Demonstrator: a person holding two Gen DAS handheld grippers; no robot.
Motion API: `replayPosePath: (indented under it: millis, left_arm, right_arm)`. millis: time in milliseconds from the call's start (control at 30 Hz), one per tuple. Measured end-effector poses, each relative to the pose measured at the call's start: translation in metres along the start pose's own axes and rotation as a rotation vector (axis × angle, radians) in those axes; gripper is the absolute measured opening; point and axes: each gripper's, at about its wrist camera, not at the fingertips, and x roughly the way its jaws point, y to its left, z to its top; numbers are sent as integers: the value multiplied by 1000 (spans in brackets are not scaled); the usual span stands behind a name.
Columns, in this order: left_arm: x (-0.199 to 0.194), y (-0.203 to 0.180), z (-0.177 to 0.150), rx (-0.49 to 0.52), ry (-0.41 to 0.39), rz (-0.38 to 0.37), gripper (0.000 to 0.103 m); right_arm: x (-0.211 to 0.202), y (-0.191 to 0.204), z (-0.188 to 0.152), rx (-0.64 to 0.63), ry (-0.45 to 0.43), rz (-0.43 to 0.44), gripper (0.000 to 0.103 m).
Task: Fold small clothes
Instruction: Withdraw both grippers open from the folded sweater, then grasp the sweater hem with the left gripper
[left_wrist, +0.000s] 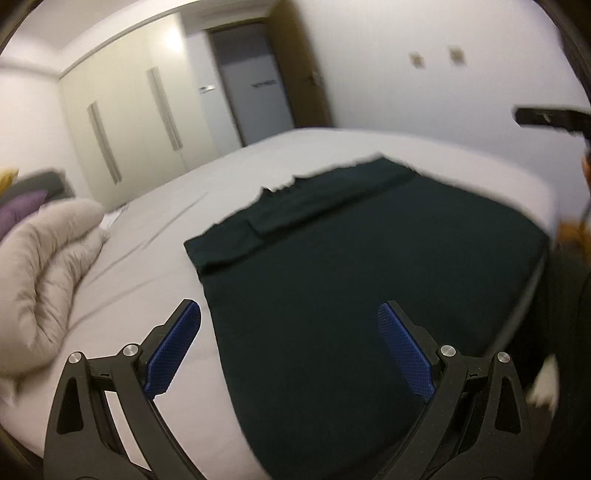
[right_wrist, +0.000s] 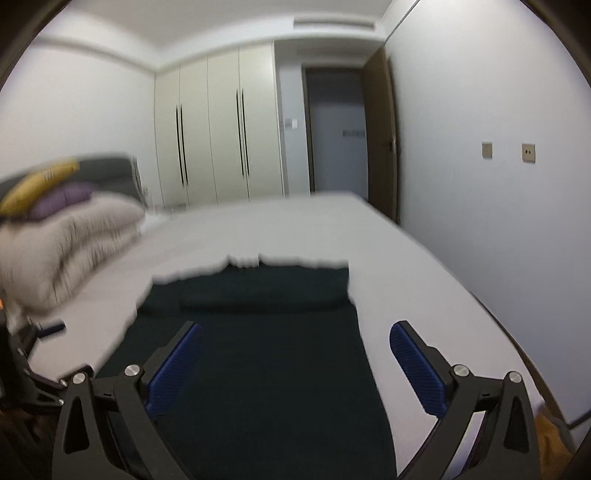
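A dark green garment (left_wrist: 354, 266) lies flat on the white bed (left_wrist: 147, 236), with its far part folded back into a thicker band. In the left wrist view my left gripper (left_wrist: 290, 314) hangs above the garment's near left edge, jaws wide open, nothing between the blue pads (left_wrist: 173, 350). In the right wrist view the same garment (right_wrist: 266, 354) spreads below my right gripper (right_wrist: 295, 332), which is also wide open and empty. Its blue pads (right_wrist: 417, 365) stand clear of the cloth. The other gripper's black frame (right_wrist: 33, 369) shows at the left edge.
A bunched beige duvet (left_wrist: 44, 269) lies at the bed's left, with purple and yellow pillows (right_wrist: 48, 192) behind it. Cream wardrobe doors (right_wrist: 218, 129) and a doorway (right_wrist: 336, 133) stand beyond the bed. A wall (right_wrist: 480, 147) runs along the bed's right side.
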Motion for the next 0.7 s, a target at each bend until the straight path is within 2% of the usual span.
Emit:
replayPosePath:
  millis: [100,233,500,600,700]
  left_arm:
    - [-5,-27,-26,134,55,-21,98]
    - [5,-50,-57,257,150,-36,98]
    - [9,-86,-103,507,167,41,98]
    - [15,-93,-115,565,182,82,98]
    - [18,-91,-118,540,203,93,98]
  right_arm:
    - [-2,8,-25,-44,65,-14,103]
    - [-3,10,-48,-22,104,0,103]
    - [4,18,-59,-5,126,17,103]
    - [7,18,-61,6,137,19,103]
    - [10,18,-64,14,150,20,103]
